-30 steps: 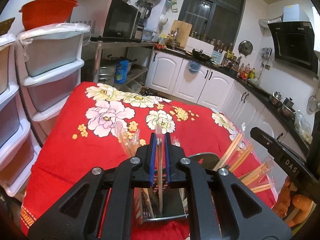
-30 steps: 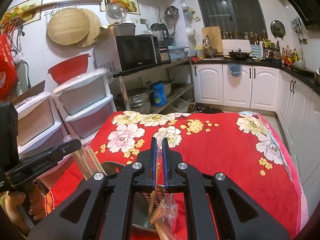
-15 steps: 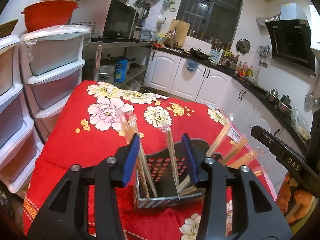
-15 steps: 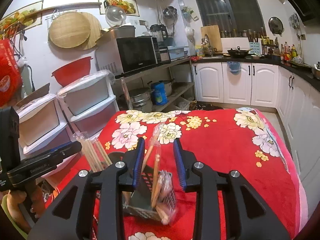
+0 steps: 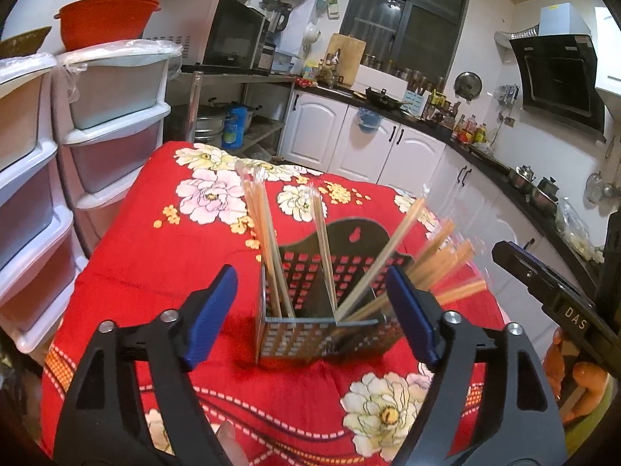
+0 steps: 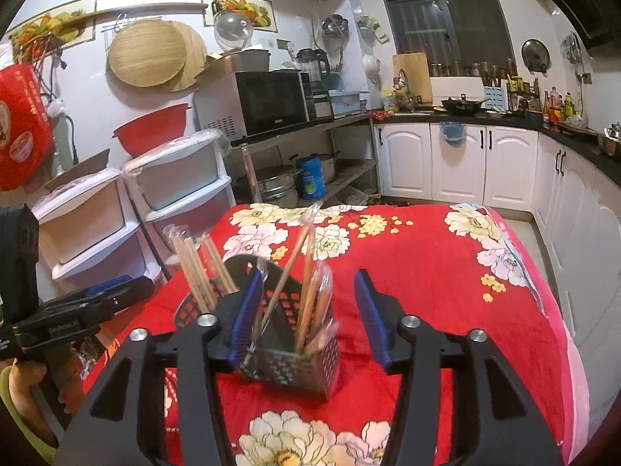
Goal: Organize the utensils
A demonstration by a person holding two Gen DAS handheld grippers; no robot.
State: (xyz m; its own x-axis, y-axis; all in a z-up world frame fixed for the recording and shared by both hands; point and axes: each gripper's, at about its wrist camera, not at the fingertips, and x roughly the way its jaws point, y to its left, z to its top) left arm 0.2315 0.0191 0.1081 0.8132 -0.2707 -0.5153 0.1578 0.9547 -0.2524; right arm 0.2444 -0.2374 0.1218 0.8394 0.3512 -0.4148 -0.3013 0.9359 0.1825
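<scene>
A perforated metal utensil holder (image 5: 322, 334) with a dark back panel stands on the red flowered tablecloth (image 5: 155, 256). Several pairs of wrapped wooden chopsticks (image 5: 268, 240) stand and lean in its compartments. My left gripper (image 5: 310, 310) is open and empty, just in front of the holder. In the right wrist view the holder (image 6: 295, 361) with chopsticks (image 6: 306, 283) sits before my right gripper (image 6: 306, 318), which is open and empty. The right gripper's body shows at the right in the left wrist view (image 5: 551, 295).
White plastic drawer towers (image 5: 112, 132) stand left of the table. A metal shelf with a microwave (image 5: 217, 35) is behind it. White kitchen cabinets (image 6: 465, 163) and a dark counter run along the far and right walls.
Both grippers were shut on wrapped chopsticks over the holder. They have opened wide, let the chopsticks drop in, and drawn back from the holder.
</scene>
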